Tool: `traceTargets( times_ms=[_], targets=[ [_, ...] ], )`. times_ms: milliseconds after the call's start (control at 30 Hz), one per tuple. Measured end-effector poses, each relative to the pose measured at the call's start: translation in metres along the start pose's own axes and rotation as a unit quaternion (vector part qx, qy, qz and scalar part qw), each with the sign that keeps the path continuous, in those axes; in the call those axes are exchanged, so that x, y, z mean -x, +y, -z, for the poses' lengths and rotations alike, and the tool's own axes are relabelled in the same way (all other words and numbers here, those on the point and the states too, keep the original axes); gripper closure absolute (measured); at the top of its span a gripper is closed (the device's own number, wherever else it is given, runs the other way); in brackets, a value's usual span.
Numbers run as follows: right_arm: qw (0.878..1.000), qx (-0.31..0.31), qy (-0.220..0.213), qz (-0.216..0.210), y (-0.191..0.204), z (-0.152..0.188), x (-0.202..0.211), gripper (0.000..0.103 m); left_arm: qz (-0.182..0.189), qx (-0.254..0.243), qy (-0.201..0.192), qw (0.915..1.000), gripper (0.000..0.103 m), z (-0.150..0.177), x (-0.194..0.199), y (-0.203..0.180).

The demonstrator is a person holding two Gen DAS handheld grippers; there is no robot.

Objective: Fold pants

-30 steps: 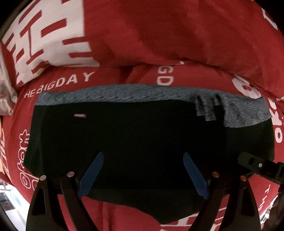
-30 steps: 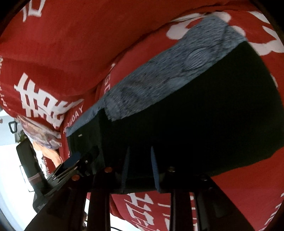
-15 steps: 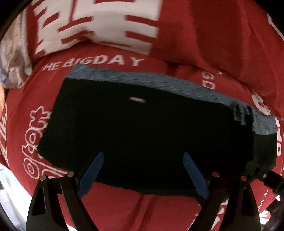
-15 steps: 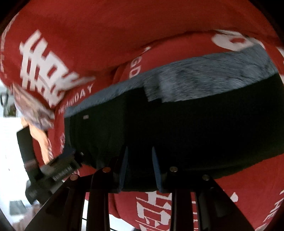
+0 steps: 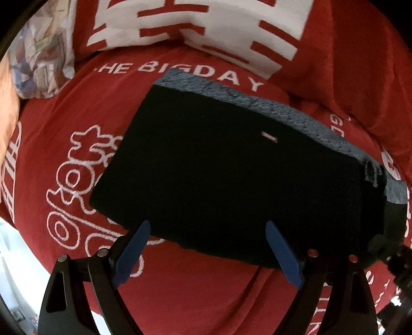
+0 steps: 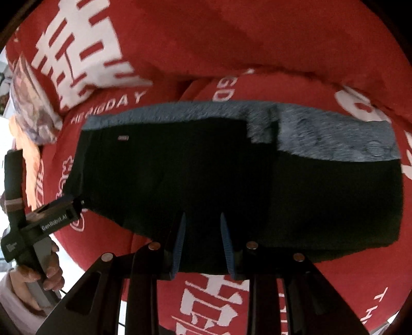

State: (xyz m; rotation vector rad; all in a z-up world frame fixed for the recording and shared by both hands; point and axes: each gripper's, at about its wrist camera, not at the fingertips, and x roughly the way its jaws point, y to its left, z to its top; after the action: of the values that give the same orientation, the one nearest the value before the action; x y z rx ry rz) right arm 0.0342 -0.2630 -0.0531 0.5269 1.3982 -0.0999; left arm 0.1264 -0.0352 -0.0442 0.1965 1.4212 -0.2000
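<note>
Black folded pants (image 5: 231, 167) with a grey-blue waistband (image 5: 283, 110) lie flat on the red bedspread (image 5: 193, 296). My left gripper (image 5: 208, 224) hovers over their near edge, jaws wide apart and empty. In the right wrist view the pants (image 6: 206, 167) stretch across the middle, waistband (image 6: 334, 139) along the far side. My right gripper (image 6: 202, 216) hangs over the near edge with a narrow gap between its blue pads (image 6: 180, 242); no cloth is pinched there. A hand holds the left gripper (image 6: 64, 206) at the pants' left corner.
A red pillow with big white characters (image 5: 206, 23) lies beyond the pants. A patterned cloth (image 5: 43, 56) sits at the far left. The bed's edge and pale floor (image 5: 10, 257) show at the lower left. Bedspread folds rise at the far right (image 5: 360, 64).
The left gripper slid left along the pants' near edge, so the pants now sit right and skewed. The right gripper rolled, and the waistband now runs level. Neither jaw opening changed.
</note>
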Motion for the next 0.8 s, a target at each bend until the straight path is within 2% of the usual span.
traceTargets(
  times_ms=[133, 267, 333, 400, 500, 567, 600, 800],
  targets=[
    [1.000, 0.011, 0.014, -0.002, 0.012, 0.004, -0.008, 0.071, 0.001, 0.008, 0.011, 0.9999, 0.011, 0.001, -0.002, 0.008],
    [1.000, 0.014, 0.027, -0.006, 0.019, 0.006, -0.014, 0.071, 0.002, 0.019, 0.005, 0.9998, 0.011, 0.001, -0.002, 0.013],
    [0.999, 0.018, 0.031, -0.004, 0.022, 0.006, -0.016, 0.067, 0.004, 0.020, 0.004, 0.9998, 0.011, 0.002, -0.002, 0.014],
    [0.999, 0.020, 0.030, -0.004, 0.024, 0.005, -0.015, 0.056, 0.005, 0.019, 0.004, 0.9998, 0.011, 0.002, -0.001, 0.014],
    [0.999, 0.022, 0.029, -0.003, 0.026, 0.004, -0.014, 0.055, 0.004, 0.011, 0.009, 0.9999, 0.011, 0.002, -0.004, 0.013],
    [0.999, 0.021, 0.031, -0.002, 0.026, 0.004, -0.014, 0.052, 0.001, 0.010, 0.011, 0.9999, 0.000, 0.002, -0.005, 0.013],
    [0.999, 0.022, 0.032, -0.002, 0.027, 0.004, -0.014, 0.048, 0.000, 0.012, 0.008, 0.9999, 0.000, 0.002, -0.004, 0.014],
    [0.999, 0.025, 0.034, -0.002, 0.030, 0.005, -0.015, 0.044, 0.001, 0.011, 0.011, 0.9999, 0.000, 0.003, -0.004, 0.015]
  ],
)
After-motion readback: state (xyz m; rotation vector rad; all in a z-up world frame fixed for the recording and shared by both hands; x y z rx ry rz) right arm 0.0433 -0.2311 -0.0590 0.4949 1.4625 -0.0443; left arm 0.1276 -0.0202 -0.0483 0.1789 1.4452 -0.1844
